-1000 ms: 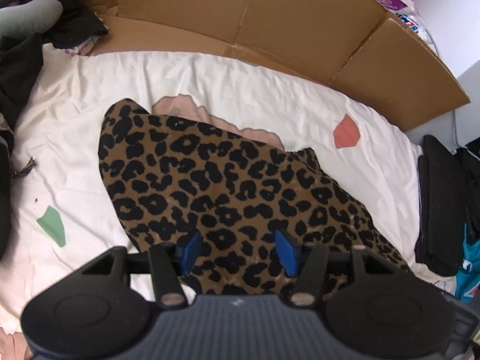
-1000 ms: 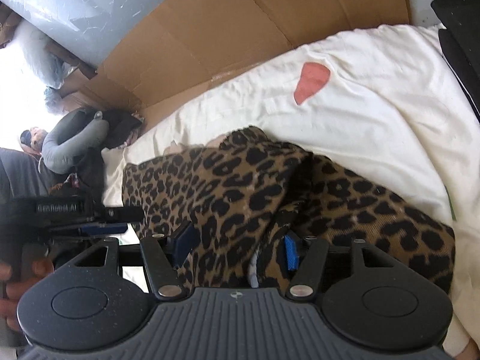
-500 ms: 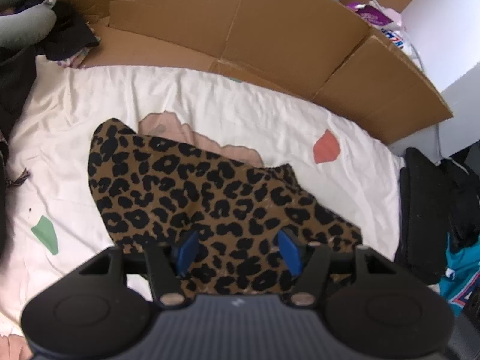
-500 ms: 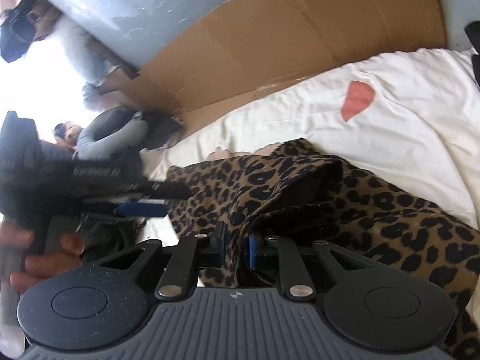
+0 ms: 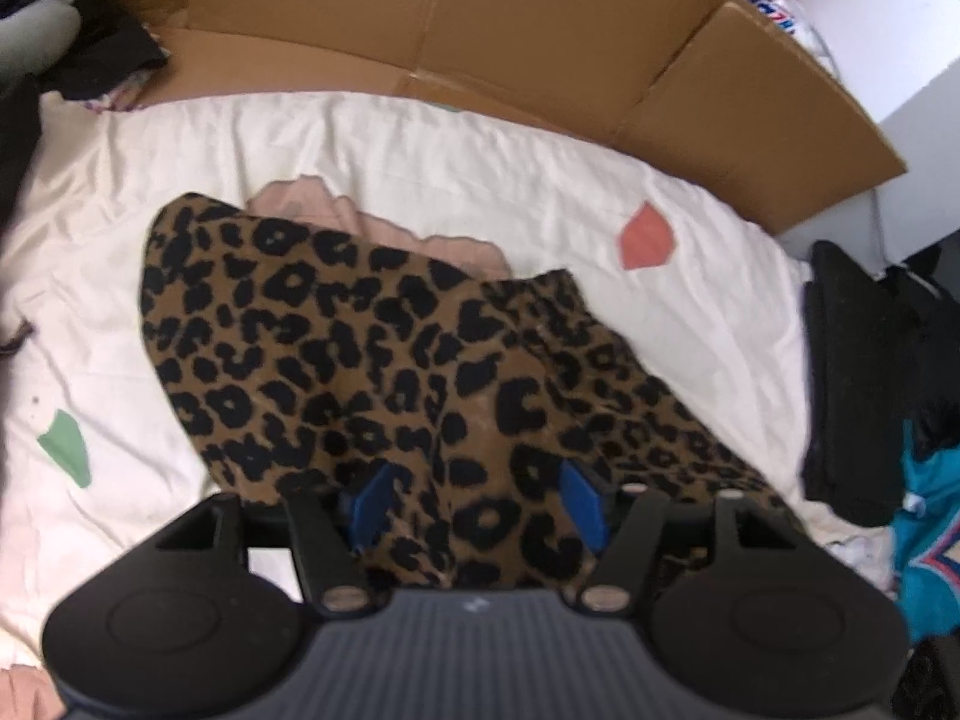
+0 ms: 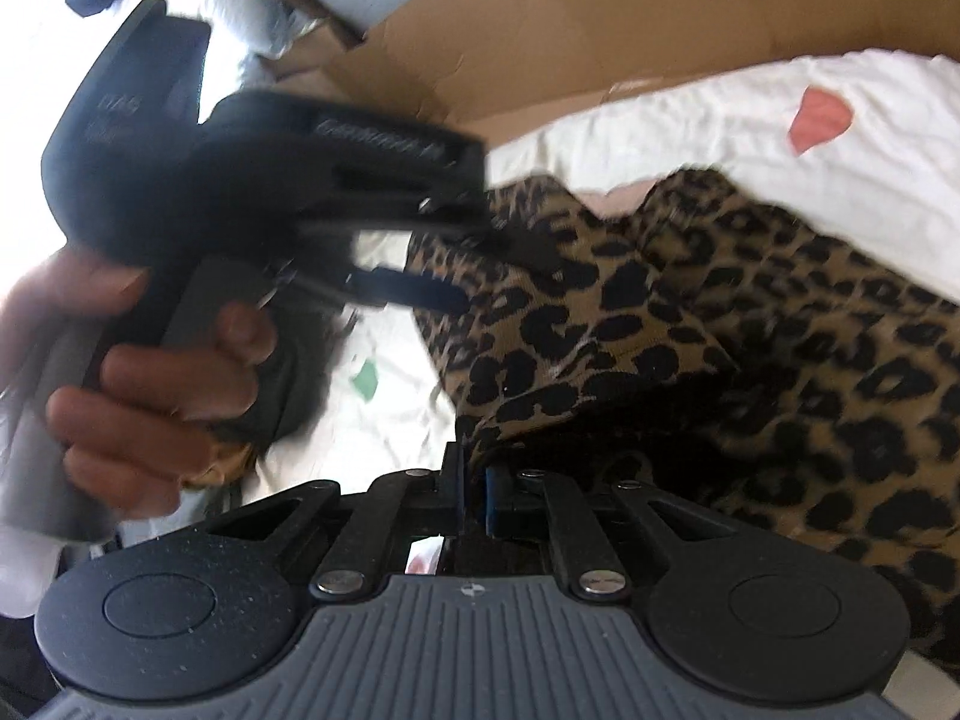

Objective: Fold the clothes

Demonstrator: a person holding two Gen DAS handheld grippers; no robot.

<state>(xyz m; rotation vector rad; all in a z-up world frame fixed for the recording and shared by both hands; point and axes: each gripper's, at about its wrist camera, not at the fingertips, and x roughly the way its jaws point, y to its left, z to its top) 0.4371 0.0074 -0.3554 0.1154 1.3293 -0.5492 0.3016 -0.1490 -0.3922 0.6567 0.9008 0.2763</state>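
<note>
**A:** What are you working on, and where is it?

**B:** You have a leopard-print garment lying crumpled on a white sheet that covers the bed. A pale pink cloth peeks out from under its far edge. On the sheet you can see a coral patch off to the right and a green patch near the left edge.

**A:** And the claws?

**B:** Your left claw stands open, blue pads spread wide, with a raised fold of the leopard fabric between them; whether the pads touch the cloth is hard to say, as the picture is blurred. Your right claw is pinched closed on an edge of the same garment, the fabric hanging up over it. From the right wrist view, your left hand wraps the handle of the other tool, which hovers over the garment's left side.

**A:** What's around the bed?

**B:** A brown cardboard wall stands bent along the far side of the sheet. To your right sits a pile of black clothing, with something teal beside it. At the far left corner there is dark clothing and a grey padded item. Beyond the cardboard, the right wrist view shows a bright, washed-out area.
</note>
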